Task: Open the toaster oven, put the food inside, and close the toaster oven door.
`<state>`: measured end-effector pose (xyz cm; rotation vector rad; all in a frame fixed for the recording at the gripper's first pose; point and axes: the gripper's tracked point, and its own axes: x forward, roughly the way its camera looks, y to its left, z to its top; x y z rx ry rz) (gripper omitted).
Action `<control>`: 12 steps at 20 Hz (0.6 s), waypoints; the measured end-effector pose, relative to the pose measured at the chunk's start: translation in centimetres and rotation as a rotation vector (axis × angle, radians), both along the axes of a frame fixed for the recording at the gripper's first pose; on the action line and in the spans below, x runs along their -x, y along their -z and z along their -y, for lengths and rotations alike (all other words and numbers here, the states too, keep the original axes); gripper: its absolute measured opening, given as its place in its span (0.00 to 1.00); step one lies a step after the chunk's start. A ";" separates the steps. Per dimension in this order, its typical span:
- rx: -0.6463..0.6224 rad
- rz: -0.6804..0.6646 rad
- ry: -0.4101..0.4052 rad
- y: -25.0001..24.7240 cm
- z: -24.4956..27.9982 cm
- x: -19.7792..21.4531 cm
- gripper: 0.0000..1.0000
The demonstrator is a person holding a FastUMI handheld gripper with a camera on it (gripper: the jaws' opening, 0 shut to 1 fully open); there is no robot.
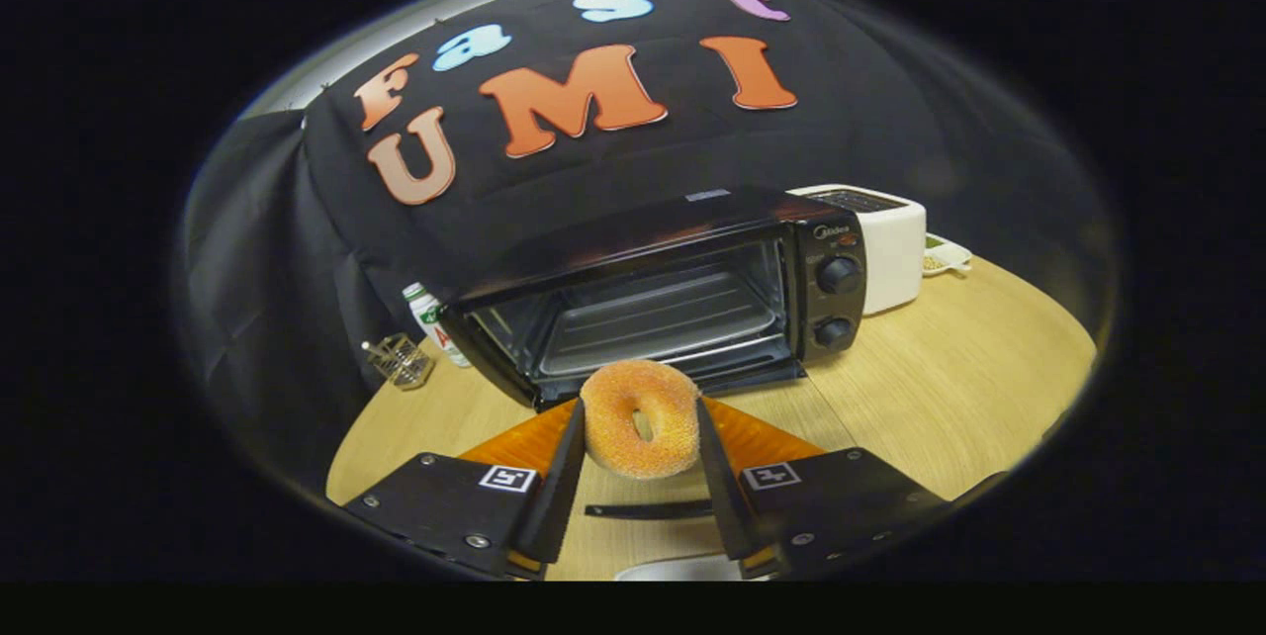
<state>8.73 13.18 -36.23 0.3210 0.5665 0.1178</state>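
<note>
Wooden table (949,368) sitting under everything. Tool (641,437) clamping the donut (641,417) upright between both fingers, just short of the toaster oven (673,299), door apparently folded down. White toaster (890,239) beside it, bottle (430,318) behind.

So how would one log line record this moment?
gripper: shut on doughnut | toaster oven: door open, rack bare | doughnut: just outside

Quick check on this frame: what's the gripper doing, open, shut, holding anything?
Gripper: shut on the donut, both fingers pressing its sides, held above the table just ahead of the open toaster oven.
</note>
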 end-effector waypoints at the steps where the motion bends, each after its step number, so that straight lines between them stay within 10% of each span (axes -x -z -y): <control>1: -0.036 -0.008 0.024 0.3 -0.1 -1.0 0.61; 12: -0.320 -0.056 0.169 1.6 -1.6 -9.2 0.62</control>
